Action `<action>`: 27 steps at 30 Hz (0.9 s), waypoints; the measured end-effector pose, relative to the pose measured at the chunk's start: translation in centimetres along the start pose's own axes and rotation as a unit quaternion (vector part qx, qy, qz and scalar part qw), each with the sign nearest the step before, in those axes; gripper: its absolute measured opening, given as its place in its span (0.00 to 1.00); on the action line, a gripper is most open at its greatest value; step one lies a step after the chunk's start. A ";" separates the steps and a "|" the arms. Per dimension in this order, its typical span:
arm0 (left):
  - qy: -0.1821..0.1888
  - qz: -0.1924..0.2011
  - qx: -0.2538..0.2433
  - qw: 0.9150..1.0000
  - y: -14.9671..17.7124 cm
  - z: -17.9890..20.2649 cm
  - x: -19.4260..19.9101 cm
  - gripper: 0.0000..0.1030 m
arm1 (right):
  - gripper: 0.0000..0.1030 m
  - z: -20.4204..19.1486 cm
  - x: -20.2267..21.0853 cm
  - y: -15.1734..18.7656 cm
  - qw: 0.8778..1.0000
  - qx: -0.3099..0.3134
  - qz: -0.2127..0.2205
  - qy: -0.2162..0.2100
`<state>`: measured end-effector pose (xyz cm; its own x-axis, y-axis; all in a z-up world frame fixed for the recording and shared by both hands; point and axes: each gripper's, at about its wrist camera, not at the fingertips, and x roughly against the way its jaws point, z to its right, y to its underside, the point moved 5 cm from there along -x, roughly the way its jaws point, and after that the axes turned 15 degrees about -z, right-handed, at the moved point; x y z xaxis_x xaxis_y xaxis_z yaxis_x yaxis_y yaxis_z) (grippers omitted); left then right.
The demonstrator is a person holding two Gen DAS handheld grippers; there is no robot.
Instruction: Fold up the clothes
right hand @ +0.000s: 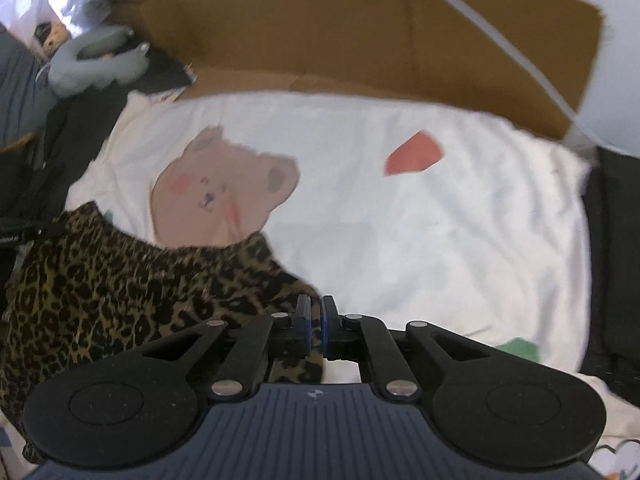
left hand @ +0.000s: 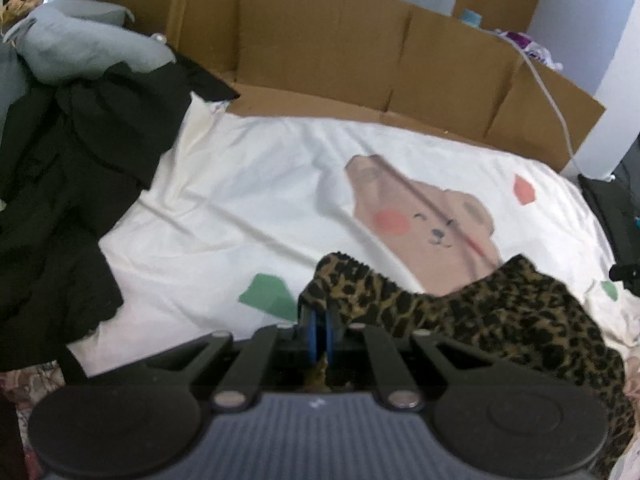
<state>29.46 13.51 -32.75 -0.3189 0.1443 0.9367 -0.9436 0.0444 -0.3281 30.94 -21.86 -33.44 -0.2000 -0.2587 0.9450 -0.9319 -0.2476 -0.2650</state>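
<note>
Two tongs are gripping one leopard-print garment (left hand: 500, 312): left tongs (left hand: 320, 320) pinching its left corner, right tongs (right hand: 316, 320) its right edge, nearest on the bed. Beyond are lying one bear-print sheet (left hand: 248, 184), one black clothes pile (left hand: 64, 184) far left, one cardboard sheet (left hand: 320, 48) farthest.

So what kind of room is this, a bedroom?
Probably a bedroom: a white bedsheet printed with a cartoon bear, a heap of black clothes, and a grey stuffed toy at the side.

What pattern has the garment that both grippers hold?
Leopard print, black spots on tan: the garment shows best in the right wrist view.
</note>
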 end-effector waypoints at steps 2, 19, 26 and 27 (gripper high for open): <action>-0.002 -0.005 0.002 1.000 0.2 -0.6 -0.7 0.06 | 0.14 -0.8 -1.3 -0.4 1.000 0.026 -0.010 0.004; 0.028 -0.074 0.009 0.997 0.1 -2.9 -6.8 0.68 | 0.51 -4.2 -8.8 -3.3 0.991 0.111 -0.062 0.042; 0.059 -0.091 -0.006 0.994 0.3 -2.2 -7.5 0.62 | 0.45 -4.3 -9.9 -3.1 0.990 0.109 -0.081 0.025; 0.067 -0.096 -0.007 0.993 0.4 -2.1 -7.4 0.59 | 0.41 -4.4 -9.9 -3.0 0.991 0.108 -0.081 0.022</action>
<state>31.68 14.58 -40.09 -0.1178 0.2619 0.9579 -0.9842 0.0979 -0.1478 34.40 -14.47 -41.15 -0.0698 -0.1599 0.9847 -0.8677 -0.4773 -0.1390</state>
